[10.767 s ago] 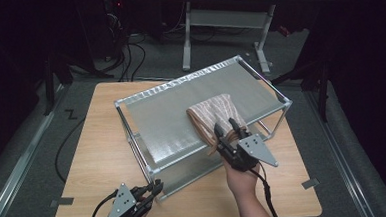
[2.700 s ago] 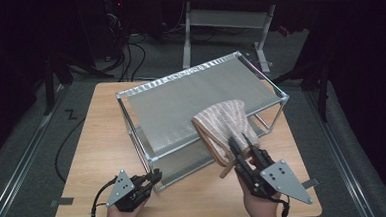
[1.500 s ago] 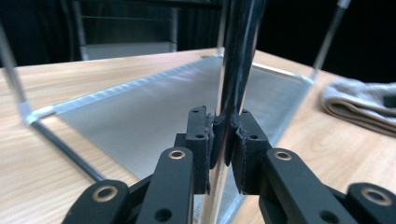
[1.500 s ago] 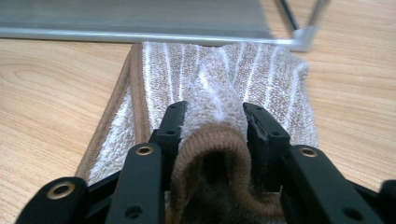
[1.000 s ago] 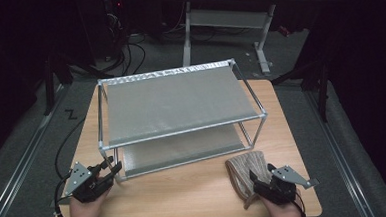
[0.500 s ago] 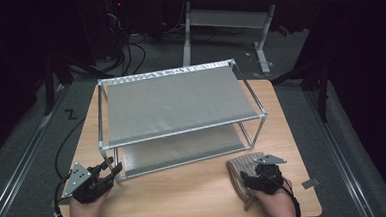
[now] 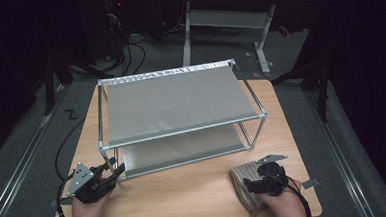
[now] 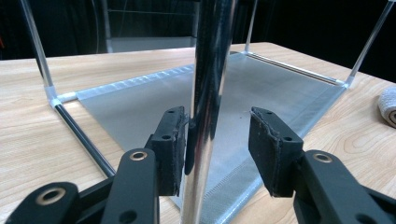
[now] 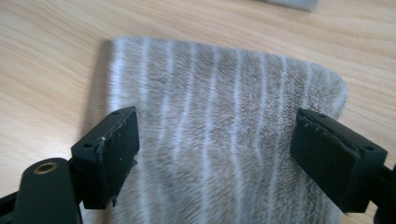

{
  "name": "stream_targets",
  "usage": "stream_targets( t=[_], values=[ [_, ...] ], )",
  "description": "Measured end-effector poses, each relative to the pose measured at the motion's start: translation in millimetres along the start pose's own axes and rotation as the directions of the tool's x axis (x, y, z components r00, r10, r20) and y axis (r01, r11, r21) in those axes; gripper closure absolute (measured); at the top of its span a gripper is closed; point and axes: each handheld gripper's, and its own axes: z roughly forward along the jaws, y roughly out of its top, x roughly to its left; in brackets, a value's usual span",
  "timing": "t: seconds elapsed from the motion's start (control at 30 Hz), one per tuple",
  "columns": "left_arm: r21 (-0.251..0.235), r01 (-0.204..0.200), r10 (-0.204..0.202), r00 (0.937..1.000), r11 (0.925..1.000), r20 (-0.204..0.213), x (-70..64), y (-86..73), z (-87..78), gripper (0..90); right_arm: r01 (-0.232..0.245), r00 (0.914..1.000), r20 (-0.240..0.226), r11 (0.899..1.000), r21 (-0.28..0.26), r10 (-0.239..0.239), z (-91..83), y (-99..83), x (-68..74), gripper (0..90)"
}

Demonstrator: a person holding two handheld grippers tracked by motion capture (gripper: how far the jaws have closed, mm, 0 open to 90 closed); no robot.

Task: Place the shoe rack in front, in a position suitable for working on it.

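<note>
- The light wooden bench (image 7: 195, 193) carries everything; it sits as it did half a second ago
- The two-tier metal-framed rack with grey mesh shelves (image 7: 176, 104) stands upright in the middle of the bench, in the same spot as half a second and a second ago; at 2.7 seconds back it was tipped at an angle with the cloth lying on its mesh
- The folded beige cloth with thin pale stripes (image 7: 242, 183) now lies flat on the bench at the front right corner, clear of the rack and just in front of its right leg; it looks soft and fuzzy, with the pale lines running lengthwise and a rounded far corner in the right gripper view (image 9: 219, 135)
- The right tongs (image 7: 255, 185) sit over the cloth, roughly where they were half a second ago; a second ago they lay further right of it. In the right gripper view (image 9: 229, 158) the jaws stand wide, one past each side of the cloth, gripping nothing
- The left tongs (image 7: 107, 175) have stayed at the rack's front left leg; in the left gripper view (image 8: 215, 149) the shiny chrome upright post (image 8: 208, 93) stands between the jaws, one pad touching it, the other a little apart, so the jaws are part-way spread and not clamped
</note>
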Motion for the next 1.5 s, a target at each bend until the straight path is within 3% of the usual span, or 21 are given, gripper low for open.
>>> stream_targets(
  t=[0.03,0.07,0.17,0.27,0.4,0.53,0.7,0.77,0.83,0.9,1.0,1.1,1.13,1.2,1.23,1.37,1.43,1.5],
  values=[
    [0.0,0.001,-0.001,1.0,1.0,-0.001,0.3,0.1,-0.2,56.3,0.01,0.9999,-0.001,0.999,0.039,-0.01,6.4,-1.2,0.3,13.8],
    [-0.002,0.003,-0.003,1.0,1.0,-0.001,0.7,0.1,-0.4,56.3,0.003,1.0,-0.003,0.999,0.039,-0.003,10.7,-3.3,2.5,11.2],
    [-0.003,0.011,-0.011,0.9999,0.9999,0.0,1.7,-0.5,-0.3,56.2,-0.018,0.9997,-0.017,0.999,0.032,0.018,11.7,-4.9,3.2,14.2],
    [0.002,0.012,-0.012,0.9999,0.9999,0.002,1.5,-0.9,0.1,56.2,0.009,0.9991,-0.041,1.0,0.028,-0.008,9.5,-4.7,3.6,26.3],
    [-0.002,0.014,-0.014,0.9999,0.9999,0.004,0.3,-1.1,-0.6,56.2,0.081,0.9941,-0.075,0.996,0.029,-0.079,4.8,-2.9,11.1,52.3],
    [-0.008,0.02,-0.02,0.9998,0.9998,0.002,-0.5,-1.3,-1.3,56.2,0.133,0.9868,-0.097,0.991,0.029,-0.13,3.2,-1.8,16.0,65.2],
    [-0.011,0.023,-0.023,0.9997,0.9997,0.0,-1.0,-1.9,-1.6,56.2,0.131,0.983,-0.121,0.989,-0.064,-0.138,-2.0,-10.1,10.8,68.3],
    [-0.01,0.022,-0.022,0.9997,0.9997,0.001,-0.7,-1.9,-1.3,56.3,0.107,0.9891,-0.085,0.984,-0.144,-0.12,-9.4,-15.7,8.5,68.9],
    [-0.009,0.02,-0.02,0.9998,0.9998,0.002,-0.8,-2.0,-0.9,56.4,0.083,0.9949,-0.036,0.967,-0.239,-0.094,-18.1,-20.3,4.5,69.0],
    [-0.008,0.016,-0.016,0.9999,0.9998,0.001,-1.0,-1.7,-0.9,56.5,0.057,0.9981,0.042,0.937,-0.345,-0.045,-26.5,-22.7,-1.7,68.9],
    [-0.006,0.007,-0.007,1.0,1.0,-0.004,-1.1,-1.1,-1.4,57.1,0.009,0.9927,0.109,0.864,-0.503,0.053,-37.1,-22.4,-12.6,68.4],
    [-0.009,0.004,-0.004,1.0,0.9999,-0.009,-1.2,-0.8,-1.4,58.6,0.002,0.9794,0.164,0.804,-0.594,0.119,-44.1,-15.8,-18.1,68.2],
    [-0.009,0.001,-0.001,0.9999,1.0,-0.013,-1.2,-0.9,-1.3,59.8,0.016,0.9745,0.186,0.786,-0.618,0.126,-45.4,-12.0,-18.2,67.9],
    [-0.007,-0.004,0.004,0.9998,1.0,-0.019,-0.9,-0.6,-1.0,61.6,0.038,0.9676,0.214,0.761,-0.647,0.134,-45.4,-2.9,-18.0,67.2],
    [-0.007,-0.006,0.006,0.9997,1.0,-0.023,-1.0,-0.4,-0.8,62.4,0.052,0.9659,0.224,0.75,-0.659,0.13,-43.8,1.8,-18.1,66.7],
    [-0.003,-0.025,0.025,0.999,0.9997,-0.037,-1.2,0.4,0.1,67.2,0.088,0.9574,0.261,0.735,-0.672,0.124,-30.9,16.8,-18.5,65.1],
    [0.005,-0.043,0.044,0.9981,0.999,-0.043,-1.5,1.0,0.9,71.3,0.097,0.9556,0.269,0.734,-0.672,0.12,-23.9,21.1,-18.6,64.3],
    [0.017,-0.066,0.066,0.9962,0.9977,-0.057,-2.4,1.5,1.5,77.1,0.094,0.9541,0.273,0.742,-0.663,0.123,-17.9,24.3,-18.5,62.4]
  ],
)
